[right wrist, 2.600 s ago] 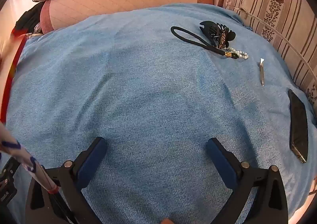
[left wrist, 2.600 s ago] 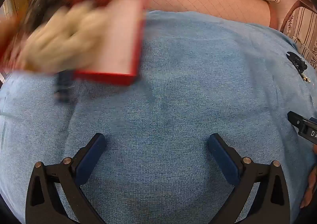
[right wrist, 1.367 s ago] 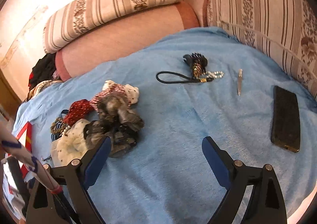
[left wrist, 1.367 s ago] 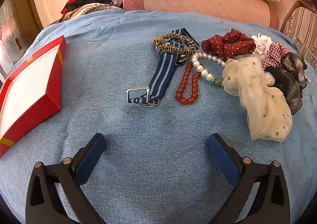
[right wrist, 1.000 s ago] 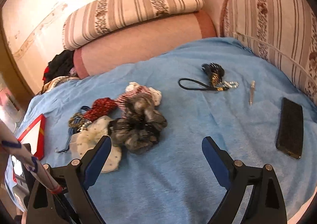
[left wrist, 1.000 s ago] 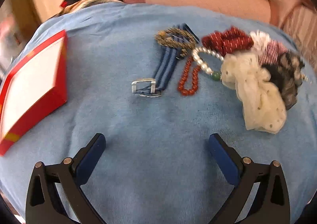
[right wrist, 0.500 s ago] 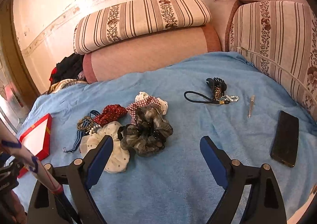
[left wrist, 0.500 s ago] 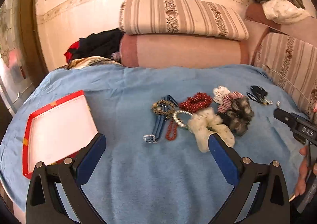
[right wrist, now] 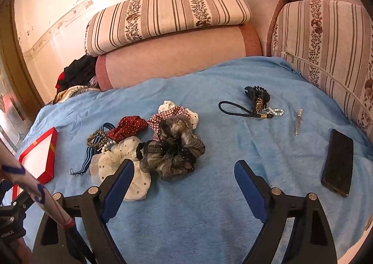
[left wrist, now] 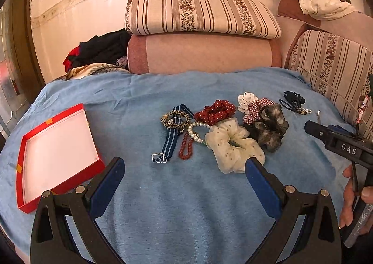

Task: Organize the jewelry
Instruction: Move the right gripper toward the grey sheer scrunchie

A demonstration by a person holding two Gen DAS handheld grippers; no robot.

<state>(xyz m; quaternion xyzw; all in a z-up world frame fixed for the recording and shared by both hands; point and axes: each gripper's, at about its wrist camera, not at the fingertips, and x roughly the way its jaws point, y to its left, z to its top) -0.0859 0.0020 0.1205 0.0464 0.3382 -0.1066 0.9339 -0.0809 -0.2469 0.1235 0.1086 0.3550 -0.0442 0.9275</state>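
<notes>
Risking snagged pearl bracelet [left wrist: 195, 130] tangled against cream scrunchie [left wrist: 233, 145]; both tongs [left wrist: 184, 184] [right wrist: 184, 184] wide, empty; red box [left wrist: 56, 154] left.

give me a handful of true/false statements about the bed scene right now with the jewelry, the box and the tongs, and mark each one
1. The red box lies open with nothing in it. True.
2. The left tongs are shut on the cream scrunchie. False: they are open and hold nothing.
3. The red bead bracelet lies beside the striped watch strap. True.
4. The phone sits inside the red box. False: it lies on the blue blanket, near the striped cushion.
5. The right tongs are open. True.
</notes>
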